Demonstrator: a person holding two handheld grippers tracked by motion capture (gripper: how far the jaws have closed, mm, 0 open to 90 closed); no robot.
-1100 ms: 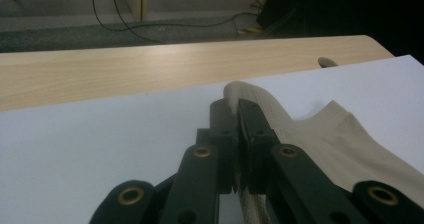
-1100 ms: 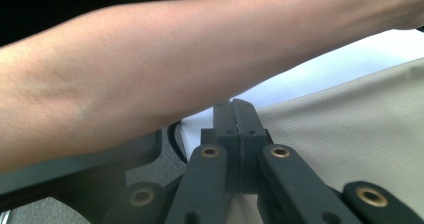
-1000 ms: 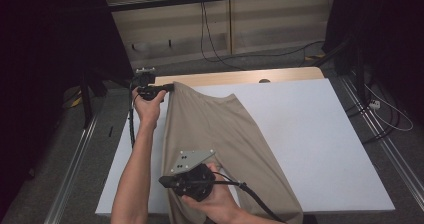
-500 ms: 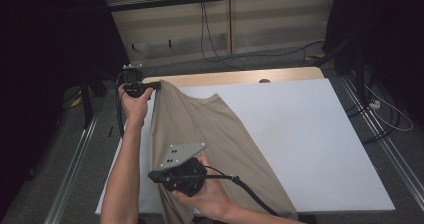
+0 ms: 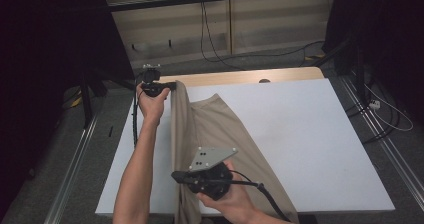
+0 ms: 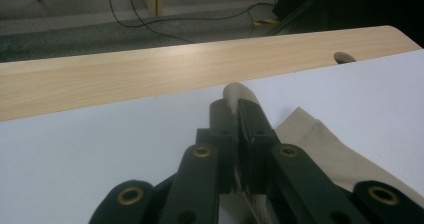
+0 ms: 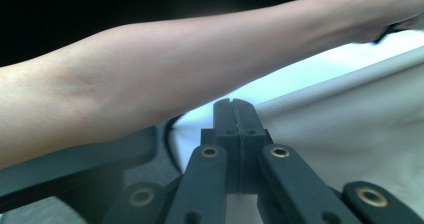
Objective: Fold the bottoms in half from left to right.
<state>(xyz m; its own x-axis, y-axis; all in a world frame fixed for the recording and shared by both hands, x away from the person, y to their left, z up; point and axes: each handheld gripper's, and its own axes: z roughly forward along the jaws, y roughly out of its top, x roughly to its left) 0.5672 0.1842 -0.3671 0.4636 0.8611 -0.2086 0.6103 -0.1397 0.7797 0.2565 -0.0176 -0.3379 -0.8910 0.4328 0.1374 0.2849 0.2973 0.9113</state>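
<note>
A beige cloth (image 5: 225, 129) lies lengthwise on the white tabletop (image 5: 310, 134), and its near end hangs over the front edge. My left gripper (image 5: 175, 85) is shut on the cloth's far left corner, which is raised a little off the table. In the left gripper view the jaws (image 6: 237, 109) pinch a fold of cloth (image 6: 320, 144). My right gripper (image 5: 175, 175) points left at the cloth's near left edge, shut on that edge. In the right gripper view its jaws (image 7: 235, 106) are pressed together beside the cloth (image 7: 350, 119), under the person's left forearm (image 7: 175, 69).
A wooden strip (image 5: 240, 77) with a small hole runs along the table's far edge. Metal rails (image 5: 385, 149) flank the table on both sides. Cables (image 5: 215, 49) lie on the floor beyond. The right half of the white top is bare.
Both grippers swung left with the cloth's left edge, then came back right. They now stand slightly right of where they were a second ago. Both stayed shut.
</note>
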